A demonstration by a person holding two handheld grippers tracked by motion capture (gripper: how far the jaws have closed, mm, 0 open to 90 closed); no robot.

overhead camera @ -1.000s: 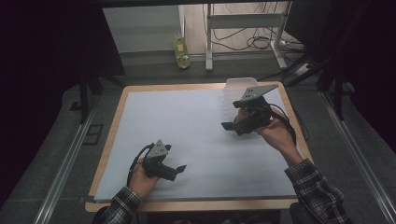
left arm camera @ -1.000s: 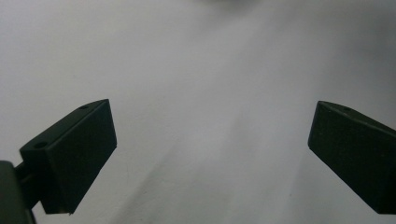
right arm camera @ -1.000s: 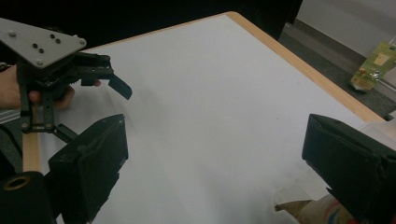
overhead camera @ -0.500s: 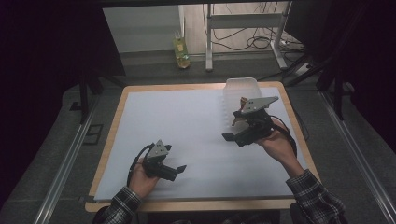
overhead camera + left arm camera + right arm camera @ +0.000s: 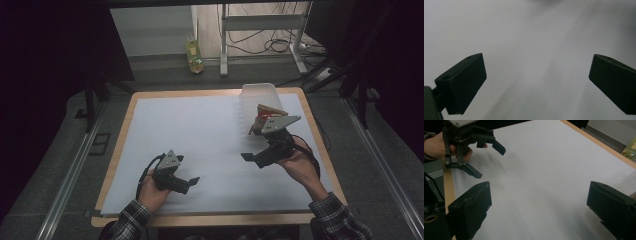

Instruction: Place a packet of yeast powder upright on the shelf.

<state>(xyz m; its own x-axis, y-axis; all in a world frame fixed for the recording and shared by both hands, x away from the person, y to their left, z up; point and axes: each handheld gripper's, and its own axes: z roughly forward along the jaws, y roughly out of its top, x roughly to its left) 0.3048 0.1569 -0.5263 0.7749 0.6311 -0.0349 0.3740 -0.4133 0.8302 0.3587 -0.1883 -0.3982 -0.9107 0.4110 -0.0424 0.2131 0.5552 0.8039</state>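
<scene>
My left gripper [image 5: 187,184] rests low on the white sheet [image 5: 200,135] near the front left, held in a hand, its jaws wide open with nothing between them. In the left gripper view, the left gripper [image 5: 536,85] faces bare white paper. At the right, my right gripper [image 5: 252,159] is held above the sheet, pointing left, also open and empty. The right gripper [image 5: 539,212] looks across the sheet at the left gripper [image 5: 471,147]. Just behind the right gripper stands a clear plastic tub [image 5: 257,95] with a brown and red item [image 5: 266,111] at its near end.
The sheet covers a wooden-edged table [image 5: 215,93]. A yellow-green bottle [image 5: 194,55] and a white metal stand [image 5: 260,30] with cables are on the floor beyond the far edge. Dark frames flank both sides.
The right gripper has drawn back toward the person and away from the tub, which now shows more fully. The left gripper has stayed where it was.
</scene>
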